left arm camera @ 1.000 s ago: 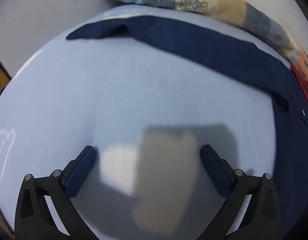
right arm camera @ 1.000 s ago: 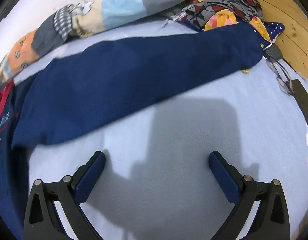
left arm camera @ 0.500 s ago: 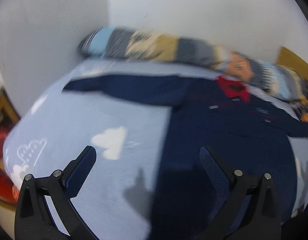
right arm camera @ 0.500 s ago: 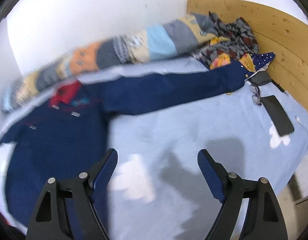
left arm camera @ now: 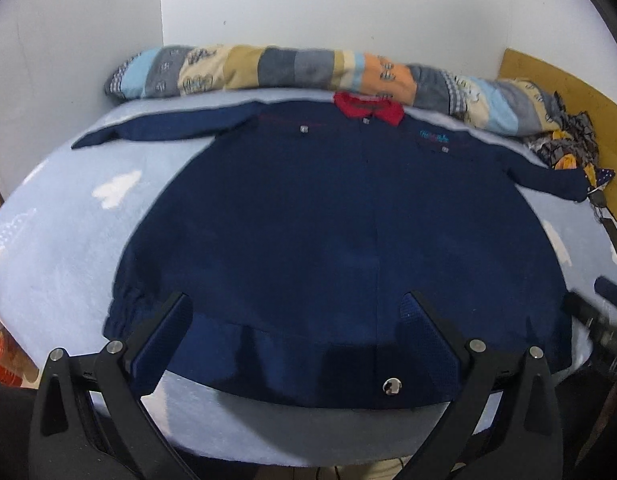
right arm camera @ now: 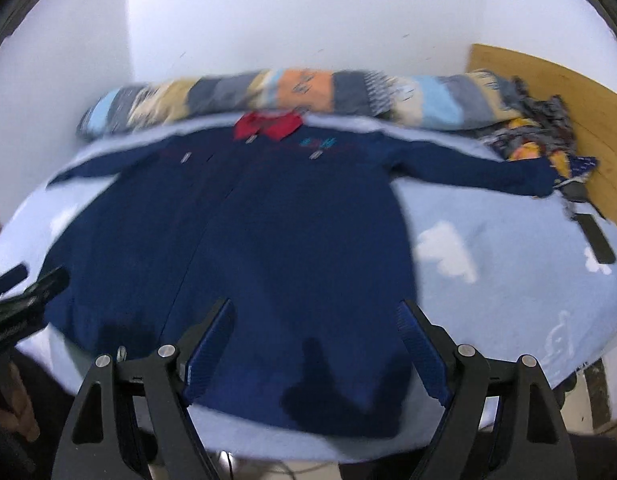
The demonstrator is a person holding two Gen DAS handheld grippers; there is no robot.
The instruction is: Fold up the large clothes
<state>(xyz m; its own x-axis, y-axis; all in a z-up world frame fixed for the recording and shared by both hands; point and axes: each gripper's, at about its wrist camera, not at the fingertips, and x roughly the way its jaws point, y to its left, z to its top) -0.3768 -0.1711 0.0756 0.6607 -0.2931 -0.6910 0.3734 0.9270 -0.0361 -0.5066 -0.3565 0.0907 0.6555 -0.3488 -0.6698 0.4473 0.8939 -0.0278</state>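
A large navy jacket point(left arm camera: 328, 216) with a red collar point(left arm camera: 368, 108) lies flat, front up, on a light blue bed sheet point(left arm camera: 60, 248), both sleeves spread sideways. It also shows in the right wrist view point(right arm camera: 268, 232). My left gripper point(left arm camera: 296, 320) is open and empty, above the jacket's near hem. My right gripper point(right arm camera: 314, 322) is open and empty, above the hem's right part. The right gripper also shows at the left wrist view's right edge point(left arm camera: 596, 312), and the left gripper at the right wrist view's left edge point(right arm camera: 24, 292).
A rolled patchwork quilt point(left arm camera: 292, 68) lies along the wall behind the collar. A pile of patterned clothes point(right arm camera: 536, 136) sits at the back right by a wooden headboard point(right arm camera: 580, 100). Keys and a dark flat object point(right arm camera: 596, 238) lie on the sheet by the right cuff.
Both grippers have pulled back from the sleeves to the foot of the bed. The views went from close on the sheet to the whole jacket. Both stayed open.
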